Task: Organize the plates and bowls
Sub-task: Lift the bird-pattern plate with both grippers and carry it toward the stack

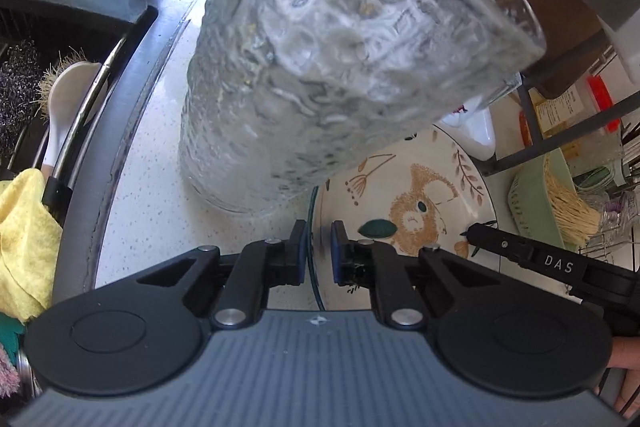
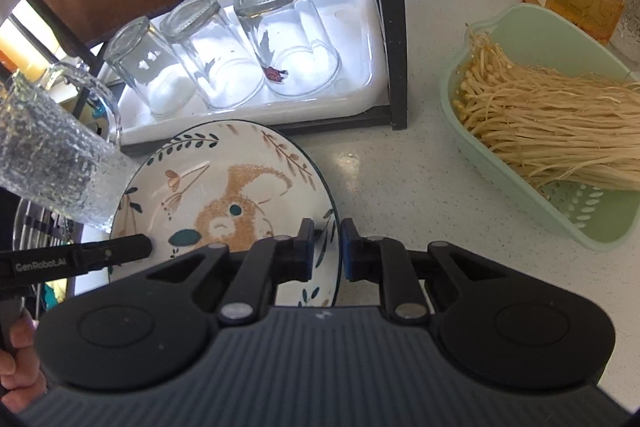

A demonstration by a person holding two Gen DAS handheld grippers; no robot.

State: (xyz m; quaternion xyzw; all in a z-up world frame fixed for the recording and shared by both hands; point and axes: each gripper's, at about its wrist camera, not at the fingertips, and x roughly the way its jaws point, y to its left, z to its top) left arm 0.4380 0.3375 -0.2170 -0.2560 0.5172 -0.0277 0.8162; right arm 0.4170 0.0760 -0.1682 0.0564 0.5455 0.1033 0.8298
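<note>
1. Plate (image 2: pixel 224 195) with the bear print lies on your desk (image 2: pixel 400 179), in front of the white tray (image 2: pixel 360 27) holding three upturned glasses (image 2: pixel 292 39).
2. Your right tool (image 2: pixel 325 251) pinches the plate's right rim; your left tool (image 1: pixel 319 253) pinches its left rim.
3. The green colander (image 2: pixel 592 227) holds enoki mushrooms (image 2: pixel 552 131).
4. Only the left wrist view shows the sink (image 1: pixel 120 75), with a white spoon (image 1: pixel 64 107) in its rack and a yellow cloth (image 1: pixel 24 243) beside it; a textured glass mug (image 1: pixel 328 59) fills much of that view.
</note>
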